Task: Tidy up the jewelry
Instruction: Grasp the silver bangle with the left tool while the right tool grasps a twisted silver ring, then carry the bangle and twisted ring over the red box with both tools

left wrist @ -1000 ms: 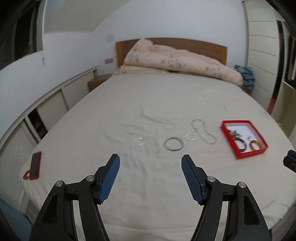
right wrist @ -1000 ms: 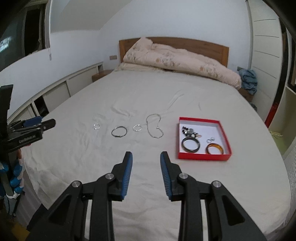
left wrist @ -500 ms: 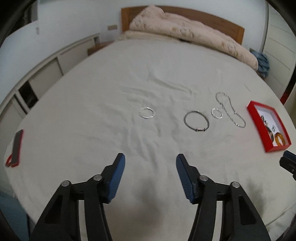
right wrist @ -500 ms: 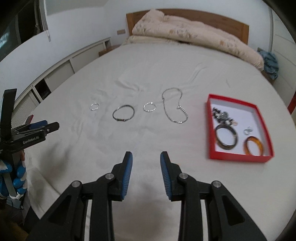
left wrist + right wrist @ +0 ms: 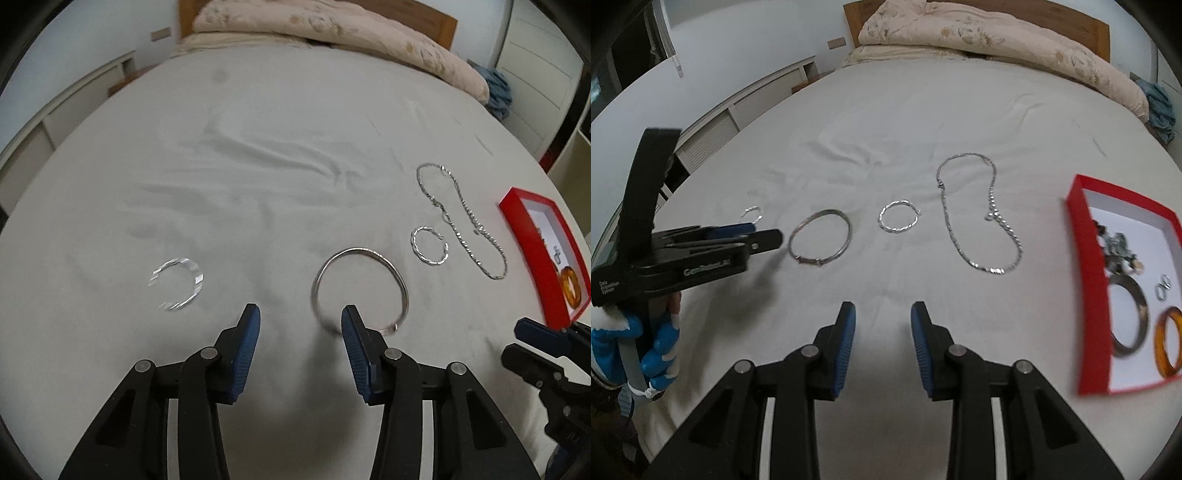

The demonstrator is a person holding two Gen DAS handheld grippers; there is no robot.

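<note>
Four silver pieces lie in a row on the white bed sheet (image 5: 295, 155): a small faceted ring (image 5: 177, 282), a plain bangle (image 5: 360, 290), a twisted ring (image 5: 429, 245) and a chain necklace (image 5: 461, 218). A red tray (image 5: 1086, 280) at the right holds a dark bangle (image 5: 1130, 317), an amber bangle (image 5: 1172, 347) and small pieces. My left gripper (image 5: 300, 317) is open, low over the sheet, its right finger over the plain bangle's near edge. My right gripper (image 5: 882, 314) is open and empty, short of the twisted ring (image 5: 898, 220) and the necklace (image 5: 982, 221).
A folded beige quilt (image 5: 997, 48) lies against the wooden headboard (image 5: 1089, 29) at the far end. White cabinets (image 5: 738, 110) run along the left of the bed. My left gripper also shows in the right wrist view (image 5: 764, 236), beside the plain bangle (image 5: 820, 240).
Both grippers have moved forward and down toward the sheet. The left one has closed in on the plain bangle and its fingers have narrowed somewhat. The jewelry has not moved.
</note>
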